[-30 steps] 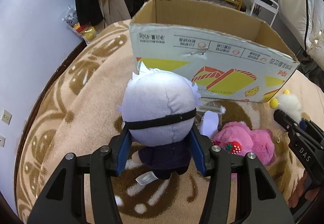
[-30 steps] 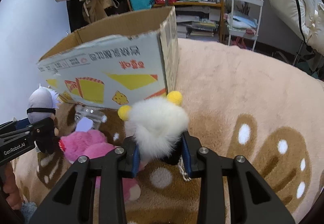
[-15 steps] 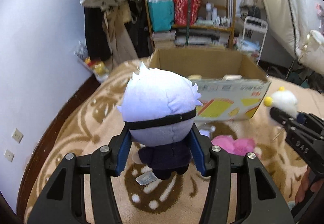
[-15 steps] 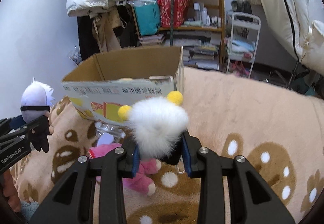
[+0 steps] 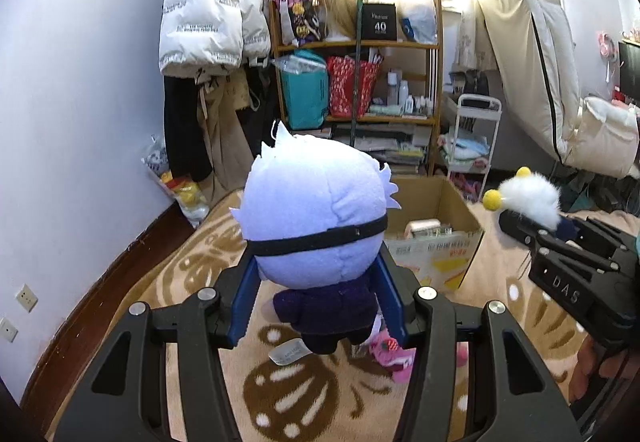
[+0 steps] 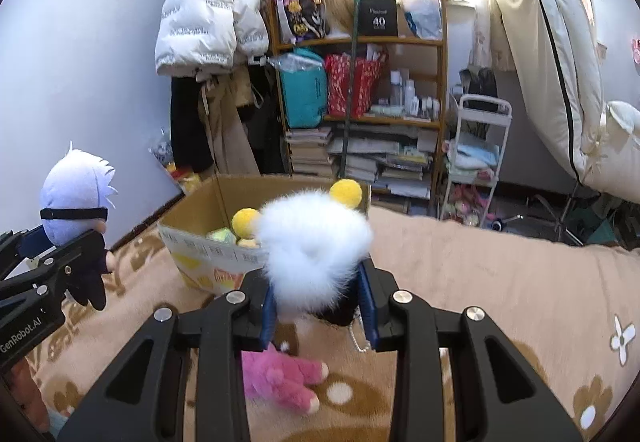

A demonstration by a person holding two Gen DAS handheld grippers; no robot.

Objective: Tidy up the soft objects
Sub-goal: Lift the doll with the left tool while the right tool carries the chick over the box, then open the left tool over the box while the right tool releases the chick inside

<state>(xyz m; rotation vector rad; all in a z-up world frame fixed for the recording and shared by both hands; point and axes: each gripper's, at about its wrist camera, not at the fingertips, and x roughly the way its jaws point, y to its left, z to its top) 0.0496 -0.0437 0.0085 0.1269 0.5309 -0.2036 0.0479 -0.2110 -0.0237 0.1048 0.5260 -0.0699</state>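
Note:
My left gripper (image 5: 318, 306) is shut on a white-haired plush doll (image 5: 316, 218) with a black blindfold band and dark clothes, held high above the bed; it also shows in the right wrist view (image 6: 76, 202). My right gripper (image 6: 318, 306) is shut on a fluffy white plush (image 6: 316, 250) with two yellow pompoms, seen at the right of the left wrist view (image 5: 528, 196). An open cardboard box (image 6: 208, 246) with soft items inside stands on the beige blanket ahead and below both grippers. A pink plush (image 6: 280, 378) lies on the blanket under the grippers.
The beige blanket with brown patterns (image 6: 500, 302) covers the bed. A wooden shelf (image 5: 360, 82) with bags and books, hanging coats (image 5: 208, 22) and a white cart (image 5: 476, 138) stand behind the box. The wall (image 5: 60, 122) is on the left.
Both grippers have risen well above the blanket with their plush toys. The box now looks smaller and lower, and its inside is in view.

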